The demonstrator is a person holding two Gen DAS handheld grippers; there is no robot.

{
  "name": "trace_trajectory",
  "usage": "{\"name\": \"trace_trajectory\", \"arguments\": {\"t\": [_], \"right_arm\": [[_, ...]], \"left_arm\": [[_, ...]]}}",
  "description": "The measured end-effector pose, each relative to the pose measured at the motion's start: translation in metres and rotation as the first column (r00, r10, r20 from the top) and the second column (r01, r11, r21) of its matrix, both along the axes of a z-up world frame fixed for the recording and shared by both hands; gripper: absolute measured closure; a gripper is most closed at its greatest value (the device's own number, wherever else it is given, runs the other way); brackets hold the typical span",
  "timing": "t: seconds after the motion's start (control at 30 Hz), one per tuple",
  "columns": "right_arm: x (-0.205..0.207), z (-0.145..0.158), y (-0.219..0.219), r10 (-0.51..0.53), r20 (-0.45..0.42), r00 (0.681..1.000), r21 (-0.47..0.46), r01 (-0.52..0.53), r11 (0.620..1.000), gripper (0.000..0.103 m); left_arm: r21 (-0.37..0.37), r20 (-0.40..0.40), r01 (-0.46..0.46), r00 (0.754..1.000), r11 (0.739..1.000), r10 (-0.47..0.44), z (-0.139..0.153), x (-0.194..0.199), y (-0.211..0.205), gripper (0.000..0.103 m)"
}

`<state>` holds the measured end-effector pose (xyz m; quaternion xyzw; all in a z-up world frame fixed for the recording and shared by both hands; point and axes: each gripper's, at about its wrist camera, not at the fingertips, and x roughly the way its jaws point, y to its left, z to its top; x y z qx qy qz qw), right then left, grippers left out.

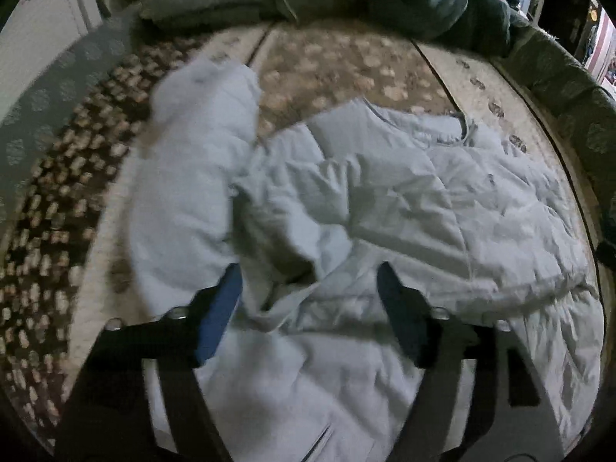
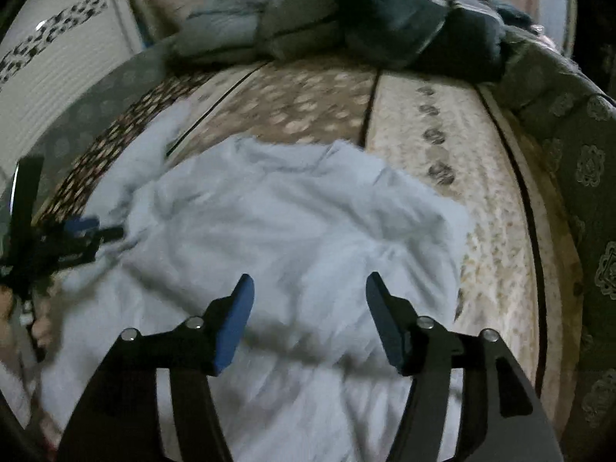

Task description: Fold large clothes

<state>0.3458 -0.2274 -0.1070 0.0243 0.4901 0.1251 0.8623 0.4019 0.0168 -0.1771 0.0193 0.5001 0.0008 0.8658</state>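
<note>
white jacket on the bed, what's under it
The white jacket lies on a patterned bedspread, which shows around its edges. Whatever sits beneath the jacket's middle is covered. Both the left gripper and right gripper hang open above it.

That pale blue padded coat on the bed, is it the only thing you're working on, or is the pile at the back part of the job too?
Part of the job:
- pale blue padded coat, spread out and rumpled
- left gripper, open above it
- right gripper, open above it

Just lying about:
- grey and dark bundles at the far end
- patterned bedcover
- green embroidered quilt along one side
</note>
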Motion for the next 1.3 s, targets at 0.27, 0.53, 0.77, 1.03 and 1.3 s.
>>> {"name": "trace_trajectory", "arguments": {"t": [0.27,0.53,0.77,1.03,1.3], "right_arm": [[-0.037,0.033,0.007,-0.009,-0.035,0.999,0.091,0.013,0.996,0.036],[-0.048,0.032,0.021,-0.065,0.040,0.997,-0.096,0.068,0.993,0.034],[-0.019,0.023,0.037,-0.098,0.148,0.984,-0.309,0.140,0.941,0.026],[0.035,-0.009,0.050,-0.036,0.070,0.997,-0.370,0.060,0.927,0.079],[0.042,-0.048,0.054,-0.005,-0.010,1.000,-0.363,0.001,0.932,0.075]], "left_arm": [[-0.003,0.024,-0.060,0.998,0.998,0.060,0.028,-0.065,0.040,0.022],[0.005,0.064,-0.139,0.988,0.990,0.138,0.036,-0.057,0.091,0.011],[0.025,0.014,-0.143,0.990,0.989,0.143,0.019,0.011,0.138,0.010],[-0.091,-0.032,-0.215,0.977,0.972,0.213,-0.007,0.058,0.191,0.010],[-0.200,-0.110,-0.249,0.967,0.948,0.230,-0.044,0.115,0.197,0.009]]}}
